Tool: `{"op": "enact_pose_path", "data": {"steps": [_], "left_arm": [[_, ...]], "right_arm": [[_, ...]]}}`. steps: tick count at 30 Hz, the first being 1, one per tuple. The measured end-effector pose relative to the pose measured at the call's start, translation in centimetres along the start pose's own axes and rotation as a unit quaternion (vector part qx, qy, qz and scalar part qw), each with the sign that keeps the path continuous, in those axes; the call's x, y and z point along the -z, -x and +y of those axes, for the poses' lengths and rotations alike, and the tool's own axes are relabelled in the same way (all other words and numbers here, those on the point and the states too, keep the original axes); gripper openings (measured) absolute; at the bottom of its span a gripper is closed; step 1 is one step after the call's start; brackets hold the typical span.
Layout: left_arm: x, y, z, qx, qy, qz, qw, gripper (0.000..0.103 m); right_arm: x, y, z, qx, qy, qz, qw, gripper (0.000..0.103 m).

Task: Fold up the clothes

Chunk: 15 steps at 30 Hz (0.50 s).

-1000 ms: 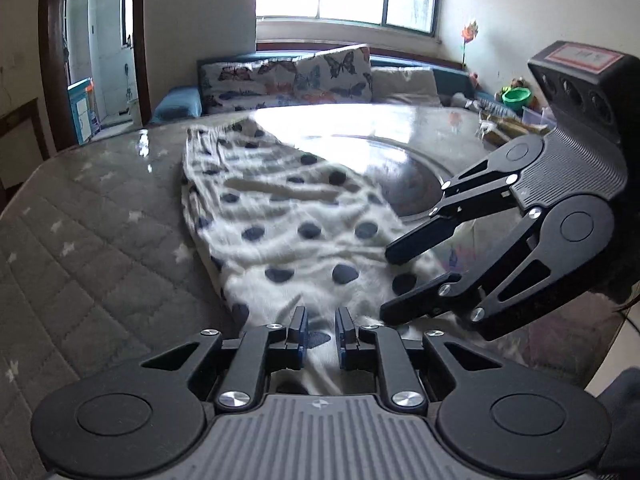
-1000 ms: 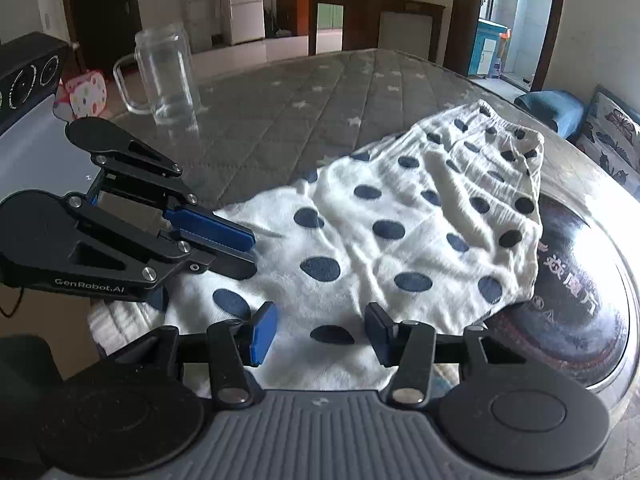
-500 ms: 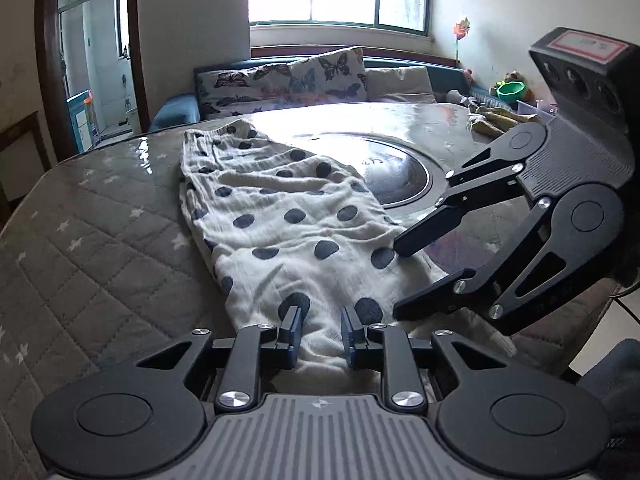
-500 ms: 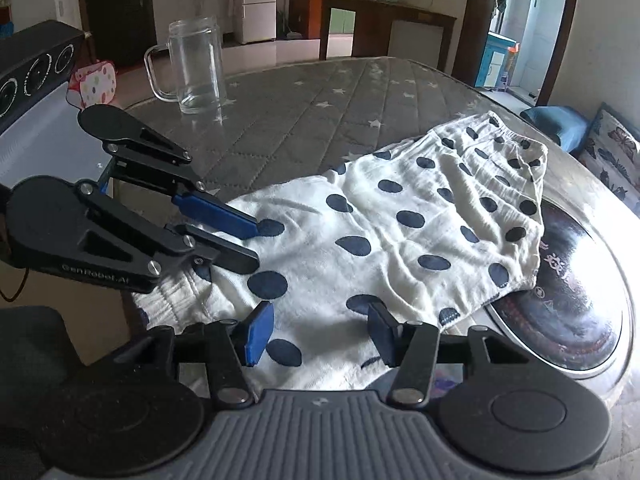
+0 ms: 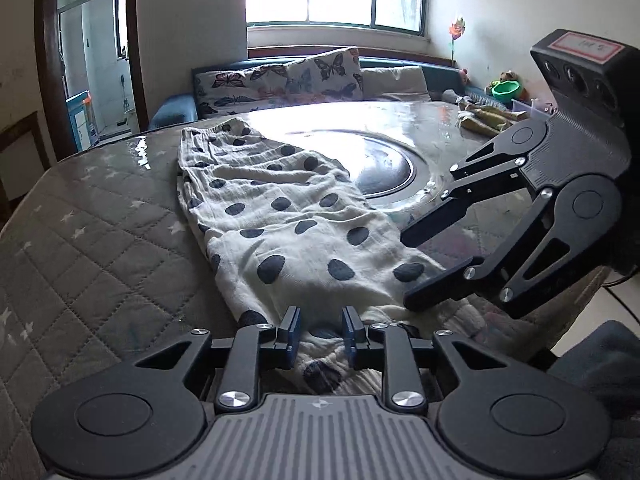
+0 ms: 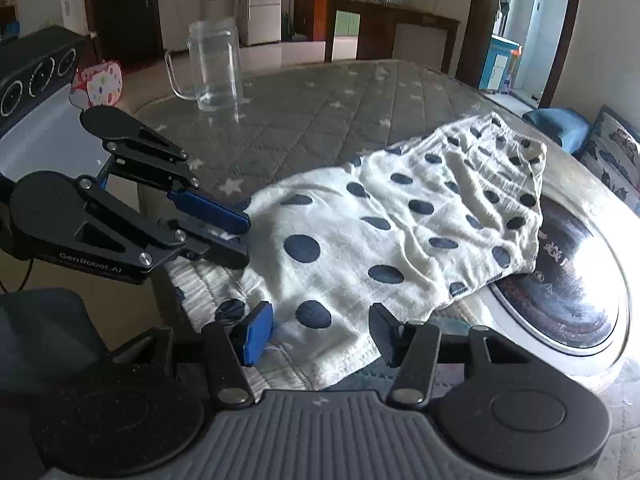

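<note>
A white garment with dark blue dots point(image 5: 288, 224) lies flat on the grey quilted table point(image 5: 100, 240), stretching away from the near edge. My left gripper point(image 5: 320, 336) hovers at the near hem. Its jaws are opening, and the hem lies loose between the blue pads point(image 5: 291, 334). In the right wrist view the garment point(image 6: 400, 232) spreads ahead, and my right gripper point(image 6: 320, 334) stands open over its near corner, pads apart from the cloth. Each gripper shows in the other's view: the right gripper point(image 5: 410, 268) and the left gripper point(image 6: 236, 236).
A black round glass disc point(image 5: 384, 168) sits in the table's middle, partly under the garment. A clear glass mug point(image 6: 214, 68) stands at the far side. Toys point(image 5: 484, 120) lie near the far right rim. A sofa with butterfly cushions point(image 5: 288, 80) is behind.
Both grippers have drawn back toward the near table edge, so more of the garment shows. The left jaws have widened and the right jaws a little too.
</note>
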<state>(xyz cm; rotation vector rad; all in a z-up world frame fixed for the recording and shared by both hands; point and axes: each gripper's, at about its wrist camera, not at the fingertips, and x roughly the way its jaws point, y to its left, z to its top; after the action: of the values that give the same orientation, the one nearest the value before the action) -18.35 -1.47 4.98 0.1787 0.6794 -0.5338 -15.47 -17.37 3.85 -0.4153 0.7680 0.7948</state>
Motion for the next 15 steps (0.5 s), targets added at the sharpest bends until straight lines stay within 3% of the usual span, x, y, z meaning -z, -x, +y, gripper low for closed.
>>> {"op": "enact_pose_path", "data": {"steps": [6,12,15], "left_arm": [[0.7,0.0,-0.5,0.007,-0.008,0.007,0.9999,0.028],[0.3,0.6,-0.9,0.010,-0.025,0.007,0.9996,0.028],[-0.3,1.1,-0.7,0.015,-0.020,-0.002,0.9997,0.028]], "right_arm": [[1.0,-0.4,0.2,0.002,0.002,0.014,1.000,0.057],[0.4,1.1,0.2,0.007,0.002,-0.011,1.000,0.057],[0.7,0.5,0.2,0.000,-0.001,0.002,1.000,0.057]]}}
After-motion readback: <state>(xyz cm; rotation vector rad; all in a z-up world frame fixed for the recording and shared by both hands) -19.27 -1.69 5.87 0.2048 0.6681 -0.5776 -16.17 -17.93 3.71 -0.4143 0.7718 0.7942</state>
